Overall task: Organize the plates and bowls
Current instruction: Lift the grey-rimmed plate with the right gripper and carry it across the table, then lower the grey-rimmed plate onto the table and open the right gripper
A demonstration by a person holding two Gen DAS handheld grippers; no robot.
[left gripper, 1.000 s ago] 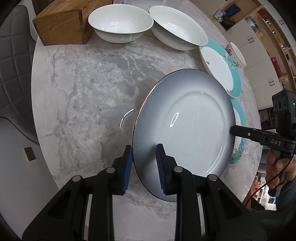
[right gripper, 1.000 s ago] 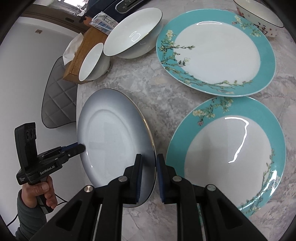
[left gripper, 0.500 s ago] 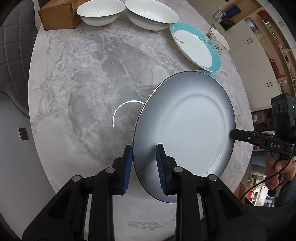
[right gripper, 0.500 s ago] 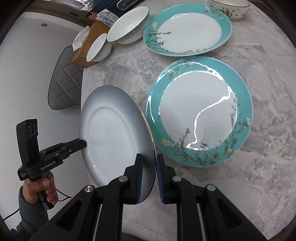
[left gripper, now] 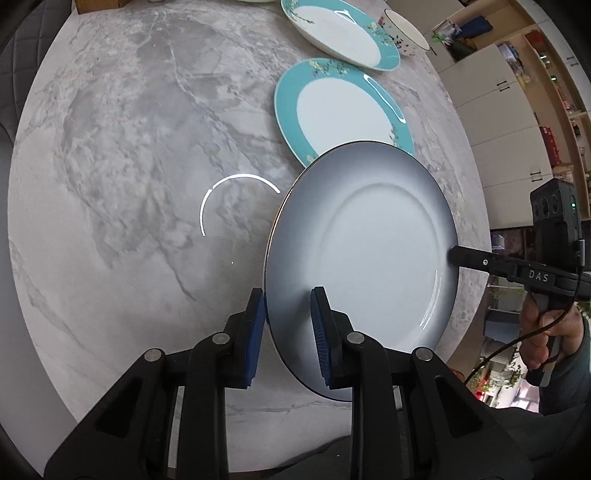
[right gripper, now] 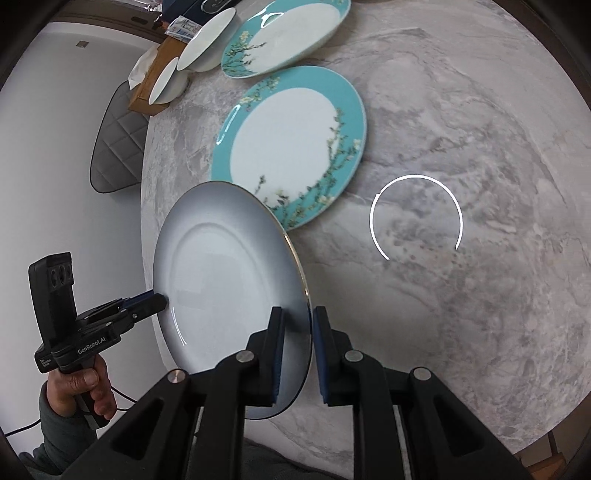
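Observation:
A grey-white plate with a dark rim (left gripper: 369, 258) is held in the air above the marble table by both grippers, one on each side of its rim. My left gripper (left gripper: 288, 325) is shut on its near rim; it also shows in the right wrist view (right gripper: 162, 301). My right gripper (right gripper: 297, 343) is shut on the opposite rim of the same plate (right gripper: 229, 280); it also shows in the left wrist view (left gripper: 452, 254). Two teal flowered plates lie flat on the table, the nearer one (left gripper: 343, 110) (right gripper: 291, 144) partly under the held plate's far edge, the farther one (left gripper: 340, 33) (right gripper: 284, 37) behind it.
Two white bowls (right gripper: 207, 40) (right gripper: 166, 83) stand by a wooden box (right gripper: 155, 85) at the table's far side. A small patterned bowl (left gripper: 406, 33) sits beyond the far teal plate. The round marble table (left gripper: 129, 147) has a grey chair (right gripper: 118, 140) beside it. Cabinets (left gripper: 509, 110) stand behind.
Both grippers have carried the grey plate higher and back towards the near edge of the table. The teal plates and bowls now look farther off; neither grip has changed.

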